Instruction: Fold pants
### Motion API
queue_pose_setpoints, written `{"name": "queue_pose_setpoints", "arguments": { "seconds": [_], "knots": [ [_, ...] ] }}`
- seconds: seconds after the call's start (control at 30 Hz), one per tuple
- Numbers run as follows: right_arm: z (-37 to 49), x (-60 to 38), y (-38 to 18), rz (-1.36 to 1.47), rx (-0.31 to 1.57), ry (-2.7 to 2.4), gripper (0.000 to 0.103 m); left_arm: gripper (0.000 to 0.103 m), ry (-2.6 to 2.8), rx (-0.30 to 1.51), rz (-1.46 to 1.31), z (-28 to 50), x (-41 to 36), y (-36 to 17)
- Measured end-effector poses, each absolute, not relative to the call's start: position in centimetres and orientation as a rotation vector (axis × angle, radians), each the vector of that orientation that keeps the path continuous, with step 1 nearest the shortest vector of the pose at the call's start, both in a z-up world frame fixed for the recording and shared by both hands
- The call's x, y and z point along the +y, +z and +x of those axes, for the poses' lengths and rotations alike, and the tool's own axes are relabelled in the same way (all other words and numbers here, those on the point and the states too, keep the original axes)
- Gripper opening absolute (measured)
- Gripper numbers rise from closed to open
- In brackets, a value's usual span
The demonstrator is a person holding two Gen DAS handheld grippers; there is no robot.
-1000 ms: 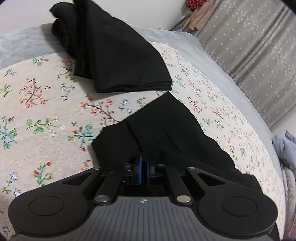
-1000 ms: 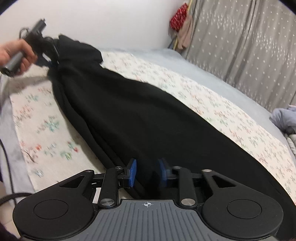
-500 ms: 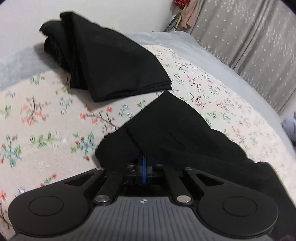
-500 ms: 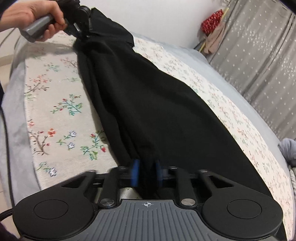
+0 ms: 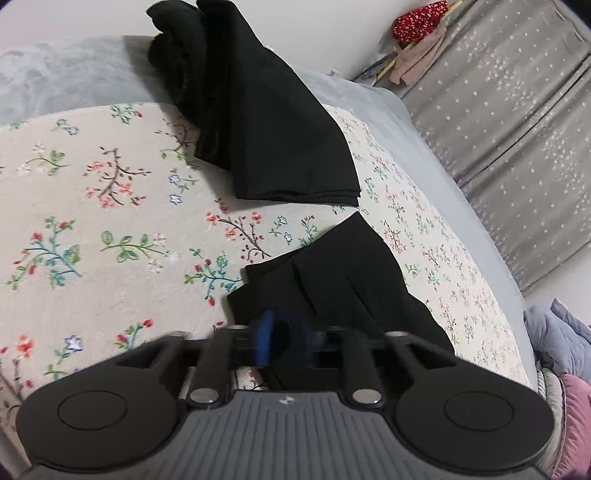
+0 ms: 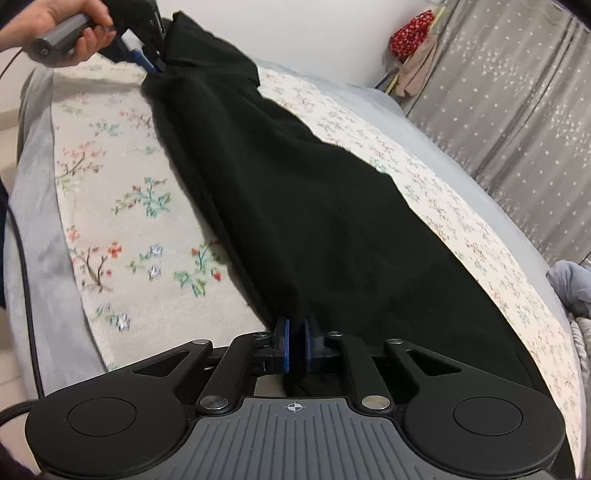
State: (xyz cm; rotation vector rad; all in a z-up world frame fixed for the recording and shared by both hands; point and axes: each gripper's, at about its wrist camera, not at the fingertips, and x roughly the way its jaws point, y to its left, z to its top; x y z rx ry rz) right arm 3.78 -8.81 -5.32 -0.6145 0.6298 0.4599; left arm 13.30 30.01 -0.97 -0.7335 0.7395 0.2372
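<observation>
Black pants (image 6: 314, 206) stretched long across floral bed sheet (image 6: 122, 221), matte, few creases. Second black garment (image 5: 266, 122) folded near bed head. Right tongs (image 6: 294, 345) pinched narrow on pants edge. Left tongs (image 5: 288, 341) just opening, cloth between blurred pads.

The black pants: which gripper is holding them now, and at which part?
The right gripper pinches the black pants at their near end; the left gripper has just been opening there.

A flowery sheet (image 5: 110, 229) covers the bed, over a grey blanket (image 6: 37, 192). A second black folded garment (image 5: 273, 125) lies on it. Grey starry curtains (image 5: 517, 129) hang behind. A red spotted cloth (image 6: 412, 31) hangs by the wall.
</observation>
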Motion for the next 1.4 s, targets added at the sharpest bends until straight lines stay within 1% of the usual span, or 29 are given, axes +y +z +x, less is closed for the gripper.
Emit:
{"name": "queue_pose_setpoints", "arguments": {
  "seconds": [0.03,0.1,0.2,0.27,0.3,0.33,0.37,0.4,0.5,0.63,0.83,0.9,1.0,1.07,1.1,1.13,1.17,1.23,1.33,1.37,1.4],
  "knots": [
    [3.7,-8.6,-5.0,-0.609,0.608,0.462,0.017,0.056,0.248,0.74,-0.73,13.1,29.9,-0.8],
    [3.1,-8.3,-4.4,-0.604,0.559,0.48,0.022,0.057,0.24,0.751,-0.74,12.9,29.7,-0.8],
    [2.7,-7.8,-4.2,-0.61,0.523,0.494,0.022,0.057,0.217,0.753,-0.77,12.6,29.5,-1.1],
    [3.2,-7.1,-4.8,-0.624,0.548,0.498,0.021,0.058,0.221,0.761,-0.736,13.3,28.8,-1.3],
    [3.4,-6.9,-5.3,-0.628,0.575,0.499,0.018,0.057,0.235,0.767,-0.705,13.8,28.3,-1.5],
    [3.8,-6.7,-5.6,-0.625,0.599,0.502,0.013,0.048,0.252,0.767,-0.667,14.3,28.0,-1.6],
    [4.0,-6.7,-5.8,-0.614,0.613,0.508,0.01,0.032,0.279,0.766,-0.619,14.7,27.7,-1.6],
    [4.2,-6.5,-5.7,-0.604,0.617,0.507,0.006,0.024,0.309,0.766,-0.574,15.1,27.6,-1.5],
    [4.4,-6.9,-4.9,-0.558,0.618,0.508,0.004,0.022,0.294,0.727,-0.567,15.5,28.0,-0.6],
    [4.4,-7.5,-4.1,-0.477,0.625,0.548,0.004,0.02,0.266,0.667,-0.536,15.8,28.3,0.6],
    [4.1,-6.9,-3.6,-0.474,0.607,0.578,0.004,0.02,0.28,0.673,-0.549,17.0,29.0,-0.2],
    [4.4,-7.2,-3.6,-0.464,0.621,0.585,0.004,0.021,0.263,0.688,-0.525,17.2,28.8,-0.3],
    [4.6,-7.0,-4.8,-0.518,0.661,0.586,0.004,0.022,0.287,0.779,-0.433,17.4,27.7,-1.2],
    [4.4,-6.7,-5.7,-0.559,0.659,0.585,0.006,0.023,0.306,0.787,-0.413,17.2,27.3,-1.5],
    [4.3,-6.7,-5.7,-0.561,0.661,0.59,0.009,0.025,0.313,0.789,-0.407,17.0,27.3,-1.4],
    [4.3,-6.8,-5.5,-0.556,0.665,0.594,0.01,0.031,0.314,0.792,-0.409,16.8,27.4,-1.3],
    [4.3,-6.9,-5.3,-0.546,0.668,0.596,0.011,0.034,0.306,0.798,-0.416,16.8,27.5,-1.2],
    [4.4,-7.5,-4.5,-0.498,0.675,0.607,0.016,0.047,0.314,0.797,-0.459,16.3,28.3,-0.8],
    [5.1,-9.5,-2.3,-0.354,0.652,0.615,0.019,0.049,0.353,0.724,-0.501,15.2,29.1,0.8],
    [5.5,-10.1,-1.7,-0.313,0.643,0.611,0.023,0.049,0.357,0.699,-0.486,15.0,28.9,1.3],
    [6.1,-10.9,-1.0,-0.272,0.632,0.605,0.029,0.049,0.342,0.682,-0.464,15.1,28.3,1.7]
  ]
}}
